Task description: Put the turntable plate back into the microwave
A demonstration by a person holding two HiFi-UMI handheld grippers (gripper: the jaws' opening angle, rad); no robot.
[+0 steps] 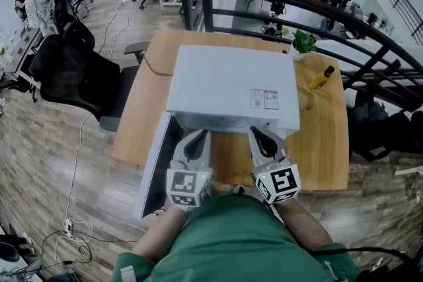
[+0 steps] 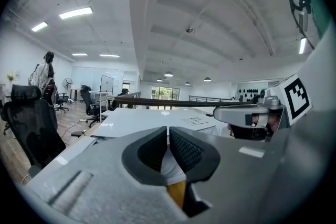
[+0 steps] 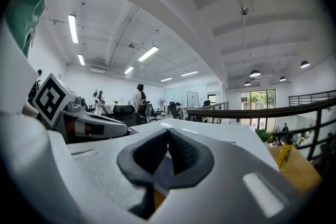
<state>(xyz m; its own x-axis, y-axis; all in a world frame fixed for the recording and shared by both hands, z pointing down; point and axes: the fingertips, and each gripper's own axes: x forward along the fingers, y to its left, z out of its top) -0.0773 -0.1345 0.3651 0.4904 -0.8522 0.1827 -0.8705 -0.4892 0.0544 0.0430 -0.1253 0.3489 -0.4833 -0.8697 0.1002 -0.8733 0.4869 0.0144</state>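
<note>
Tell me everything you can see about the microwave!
The microwave is a white box with a flat top, which looks like painted metal. A small printed label sits near the top's front right. Its door is swung open on the left, out past the front edge of the wooden table it stands on. A cable leaves its back left. Its inside is hidden from above. The left tool and right tool, both shut, point at its open front.

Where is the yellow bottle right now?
In the head view, the yellow bottle sits on the right side of the wooden table, right of the microwave and just below the green plant.
</note>
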